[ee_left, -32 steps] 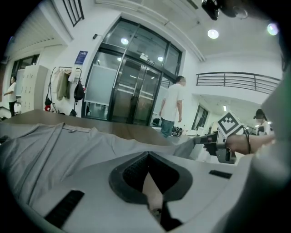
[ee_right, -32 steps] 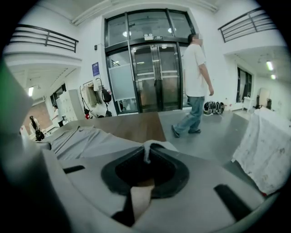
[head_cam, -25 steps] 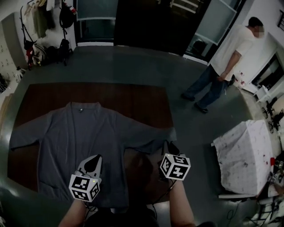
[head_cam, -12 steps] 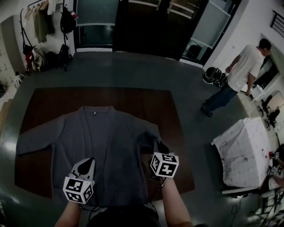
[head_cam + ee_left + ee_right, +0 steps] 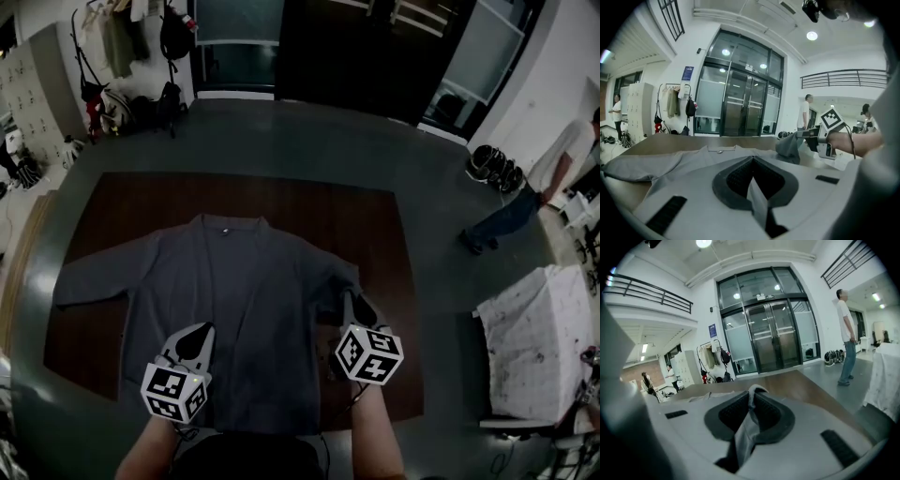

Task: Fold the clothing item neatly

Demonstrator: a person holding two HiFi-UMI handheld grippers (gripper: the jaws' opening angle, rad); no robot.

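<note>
A grey short-sleeved shirt (image 5: 244,291) lies front up on the brown table (image 5: 309,202), collar at the far side. My left gripper (image 5: 194,336) is shut on a thin fold of the shirt's near left hem (image 5: 757,197). My right gripper (image 5: 349,302) is shut on the end of the right sleeve (image 5: 747,425), which is bunched and lifted beside the shirt's body. In the left gripper view the right gripper (image 5: 813,136) shows with the grey sleeve (image 5: 790,145) hanging from it. The left sleeve (image 5: 89,277) lies spread flat to the left.
A person (image 5: 548,192) stands on the floor at the far right. A white cloth-covered table (image 5: 539,342) is at the right. Hung clothes and bags (image 5: 122,47) are at the back left, glass doors behind, shoes (image 5: 494,167) by the wall.
Both grippers have shifted with the cloth in them. The right sleeve, spread out to the right before, is now drawn in against the shirt's body. The person has walked off to the right.
</note>
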